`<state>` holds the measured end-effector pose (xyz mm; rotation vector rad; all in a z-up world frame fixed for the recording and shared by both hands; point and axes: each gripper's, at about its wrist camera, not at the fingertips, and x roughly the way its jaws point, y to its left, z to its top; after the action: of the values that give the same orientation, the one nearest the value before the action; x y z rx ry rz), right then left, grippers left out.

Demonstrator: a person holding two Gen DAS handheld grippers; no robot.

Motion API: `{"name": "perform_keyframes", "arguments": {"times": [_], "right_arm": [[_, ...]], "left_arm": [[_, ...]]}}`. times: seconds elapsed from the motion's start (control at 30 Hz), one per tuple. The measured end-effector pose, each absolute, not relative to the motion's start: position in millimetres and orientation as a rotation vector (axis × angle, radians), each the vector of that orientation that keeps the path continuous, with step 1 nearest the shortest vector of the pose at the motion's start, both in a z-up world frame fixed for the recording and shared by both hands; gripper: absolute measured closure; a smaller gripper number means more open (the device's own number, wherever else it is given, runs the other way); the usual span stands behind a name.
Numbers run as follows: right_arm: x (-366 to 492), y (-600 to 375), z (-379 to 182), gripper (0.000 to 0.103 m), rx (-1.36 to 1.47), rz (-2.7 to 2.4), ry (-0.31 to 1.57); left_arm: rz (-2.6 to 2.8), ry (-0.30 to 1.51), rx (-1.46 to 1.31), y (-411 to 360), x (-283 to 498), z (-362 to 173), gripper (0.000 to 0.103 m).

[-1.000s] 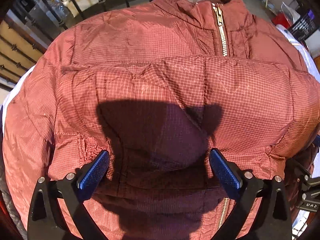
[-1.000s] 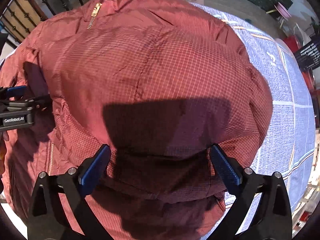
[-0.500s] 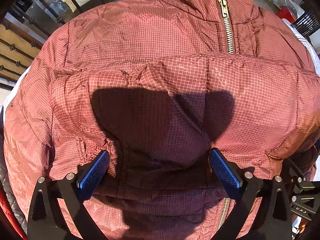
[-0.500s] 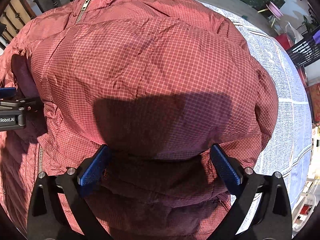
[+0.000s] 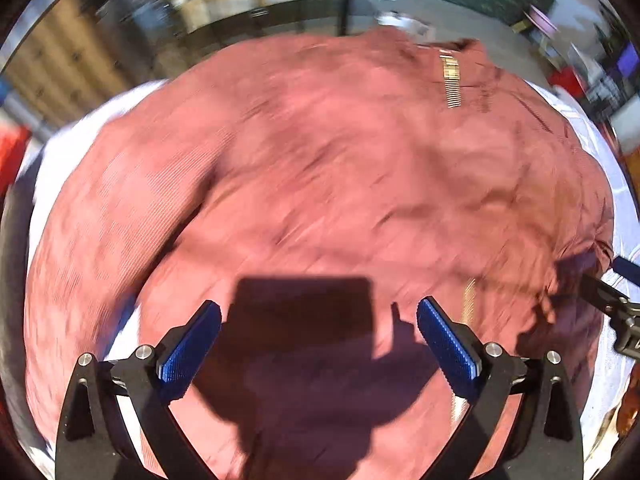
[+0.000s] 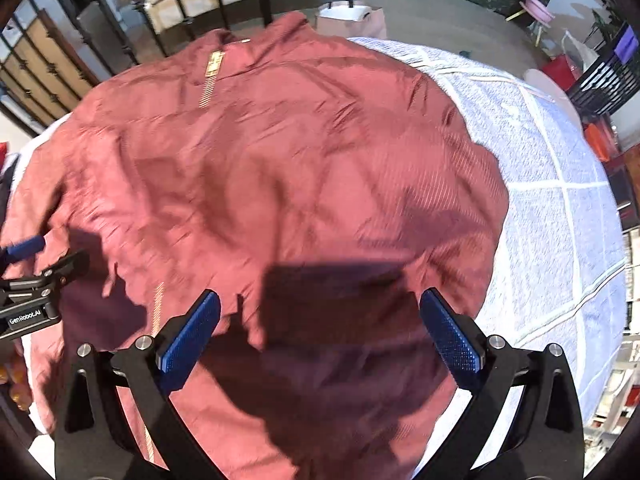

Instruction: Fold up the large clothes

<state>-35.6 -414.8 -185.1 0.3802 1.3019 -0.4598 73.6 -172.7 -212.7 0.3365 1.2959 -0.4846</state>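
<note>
Here we hold both grippers, left gripper (image 5: 318, 344) and right gripper (image 6: 320, 336), spread wide and empty above the jacket (image 6: 256, 184), whose zipper (image 6: 210, 80) runs lengthwise away from us.

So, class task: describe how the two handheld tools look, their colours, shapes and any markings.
Both match: the left tool and right tool have black angular linkage arms, silver rivets and blue ridged pads. White "GenRobot.AI" lettering marks the left tool's side.

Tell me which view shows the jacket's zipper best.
The right wrist view: the gold zipper is sharp at the collar and reappears lower down. The left wrist view shows the zipper only through heavy motion blur.
</note>
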Motion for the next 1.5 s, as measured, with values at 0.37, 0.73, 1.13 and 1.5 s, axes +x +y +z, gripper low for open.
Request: {"name": "perform_keyframes", "arguments": {"times": [0.37, 0.73, 1.13, 1.5], "right_arm": [[-76, -327, -195, 0.005, 0.299, -0.264, 1.393], [-62, -273, -182, 0.005, 0.254, -0.181, 1.391], [-89, -282, -173, 0.005, 0.281, -0.229, 1.385], [-101, -312, -173, 0.005, 0.379, -0.27, 1.345]], "left_arm": [[0.048, 1.327, -0.024, 105, 45, -213, 0.018], [0.209, 1.328, -0.275, 219, 88, -228, 0.028], [0.092, 1.241, -0.231, 199, 113, -210, 0.093], [-0.296, 0.929, -0.099, 17, 166, -56, 0.096]]}}
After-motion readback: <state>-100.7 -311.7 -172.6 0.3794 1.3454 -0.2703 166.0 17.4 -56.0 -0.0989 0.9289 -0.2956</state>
